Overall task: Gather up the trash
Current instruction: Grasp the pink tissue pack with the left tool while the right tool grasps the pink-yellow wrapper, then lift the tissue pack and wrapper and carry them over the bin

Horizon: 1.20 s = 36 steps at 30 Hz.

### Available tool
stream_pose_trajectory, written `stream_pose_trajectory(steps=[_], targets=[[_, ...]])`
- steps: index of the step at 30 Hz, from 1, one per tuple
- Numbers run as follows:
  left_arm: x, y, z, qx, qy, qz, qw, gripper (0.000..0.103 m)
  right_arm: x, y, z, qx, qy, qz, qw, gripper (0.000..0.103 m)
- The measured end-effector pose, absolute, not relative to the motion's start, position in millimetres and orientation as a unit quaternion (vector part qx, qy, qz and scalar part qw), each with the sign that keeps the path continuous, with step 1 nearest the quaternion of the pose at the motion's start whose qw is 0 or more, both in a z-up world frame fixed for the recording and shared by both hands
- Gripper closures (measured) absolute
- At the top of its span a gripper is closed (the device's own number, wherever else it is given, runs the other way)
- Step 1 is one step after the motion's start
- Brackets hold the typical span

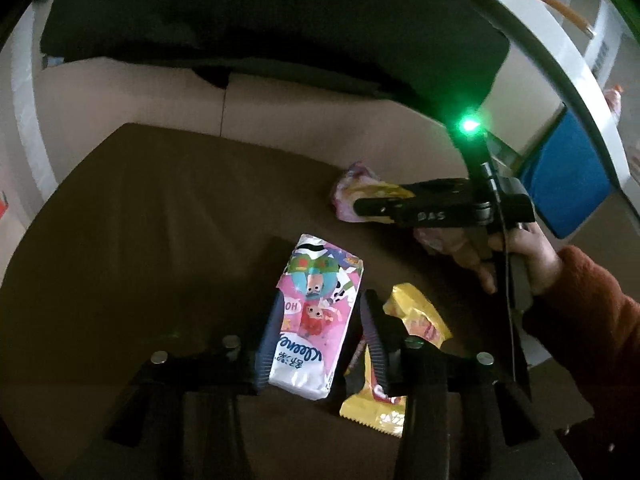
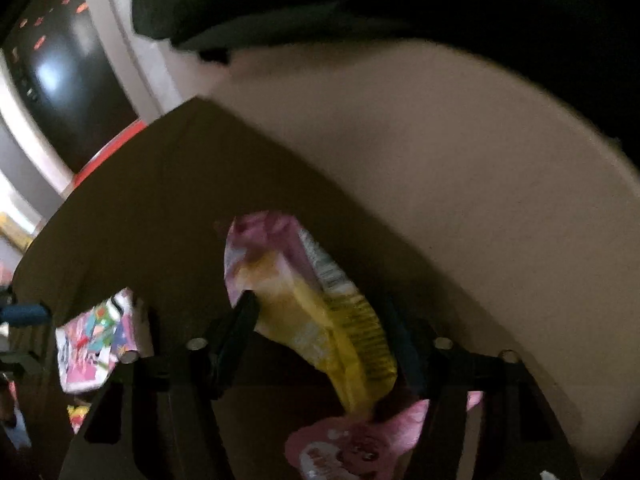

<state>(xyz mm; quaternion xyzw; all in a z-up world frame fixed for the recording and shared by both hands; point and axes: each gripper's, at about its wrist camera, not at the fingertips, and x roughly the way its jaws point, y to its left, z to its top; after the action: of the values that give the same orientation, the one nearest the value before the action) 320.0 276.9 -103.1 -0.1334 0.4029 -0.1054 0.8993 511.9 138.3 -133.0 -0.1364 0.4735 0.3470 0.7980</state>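
My left gripper (image 1: 324,298) is shut on a pink Kleenex tissue pack (image 1: 316,312), holding it by its long sides above the brown floor of a cardboard box (image 1: 160,240). The same pack shows at the lower left of the right wrist view (image 2: 96,344). Over the box's right side, my right gripper (image 1: 372,200) is shut on a crumpled pink and yellow snack wrapper (image 1: 360,184). Up close, the wrapper (image 2: 304,292) is blurred and spans the gap of that gripper (image 2: 322,302). A pink piece (image 2: 352,448) hangs near its base; I cannot tell whether it belongs to that wrapper.
A yellow wrapper (image 1: 420,316) lies on the box floor under my left gripper's right finger. The box's pale back wall (image 1: 280,108) rises behind, with a dark bag or cloth (image 1: 240,20) above it. A blue object (image 1: 568,184) stands outside at the right. A hand (image 1: 516,252) in a rust sleeve holds the right gripper.
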Motion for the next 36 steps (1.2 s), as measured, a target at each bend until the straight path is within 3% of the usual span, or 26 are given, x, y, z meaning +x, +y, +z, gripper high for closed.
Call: stream_pose_trajectory(steps=[2, 3, 11, 19, 24, 30, 36], targets=[[319, 273, -102, -0.118, 0.406, -0.114, 0.899, 0.06, 505, 138, -130, -0.148, 0.467, 0.343, 0.801, 0.074], [320, 273, -103, -0.11, 0.41, -0.118, 0.898, 0.059, 500, 134, -126, -0.142, 0.467, 0.347, 0.801, 0.078], [347, 265, -121, -0.084, 0.454, -0.097, 0.882, 0.056, 442, 68, -69, -0.03, 0.433, 0.357, 0.827, 0.078], [363, 245, -129, -0.04, 0.472, -0.066, 0.878, 0.051, 380, 14, -56, -0.024, 0.416, 0.329, 0.847, 0.078], [373, 255, -135, -0.102, 0.492, -0.057, 0.863, 0.047, 357, -3, -59, -0.021, 0.415, 0.321, 0.851, 0.078], [359, 257, -122, -0.111, 0.476, -0.02, 0.872, 0.066, 339, -24, -57, -0.012, 0.409, 0.325, 0.853, 0.078], [337, 253, -89, -0.099, 0.427, 0.002, 0.899, 0.069, 332, -30, -44, -0.001, 0.388, 0.329, 0.861, 0.078]])
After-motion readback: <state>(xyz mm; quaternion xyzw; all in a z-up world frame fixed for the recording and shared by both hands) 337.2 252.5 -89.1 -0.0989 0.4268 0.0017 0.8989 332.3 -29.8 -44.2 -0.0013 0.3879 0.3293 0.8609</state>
